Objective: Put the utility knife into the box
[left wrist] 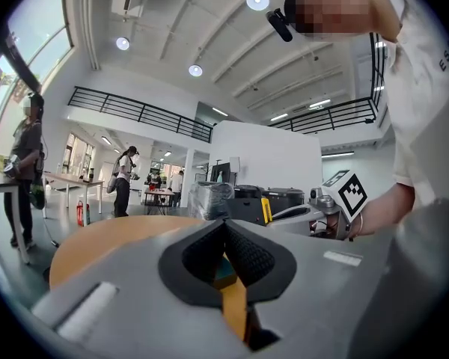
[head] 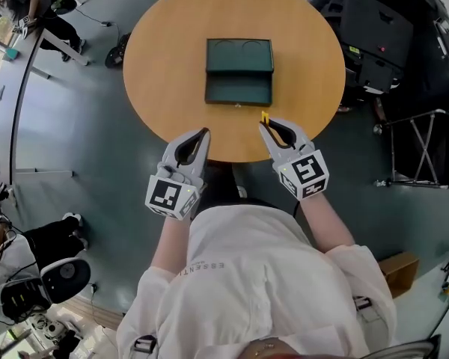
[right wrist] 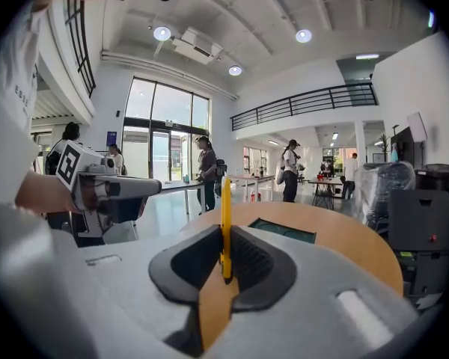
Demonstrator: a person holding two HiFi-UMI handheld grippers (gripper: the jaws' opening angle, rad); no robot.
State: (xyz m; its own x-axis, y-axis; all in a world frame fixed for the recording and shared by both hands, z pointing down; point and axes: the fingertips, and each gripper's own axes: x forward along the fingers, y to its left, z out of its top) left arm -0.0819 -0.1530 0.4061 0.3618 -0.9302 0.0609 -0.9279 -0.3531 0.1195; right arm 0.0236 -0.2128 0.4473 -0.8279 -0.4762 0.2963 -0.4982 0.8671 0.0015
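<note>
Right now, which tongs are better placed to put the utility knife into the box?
Right. The right tongs grip the yellow utility knife and point toward the open box; the left tongs are shut and empty.

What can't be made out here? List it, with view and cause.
- Head view: only a yellow tip of the utility knife shows; the right gripper covers the rest.
- Right gripper view: the utility knife stands edge-on, so its blade cannot be told.
- Head view: the round recesses in the box are too small to identify.
- Left gripper view: the box is a teal sliver behind the left gripper, jaws closed.
</note>
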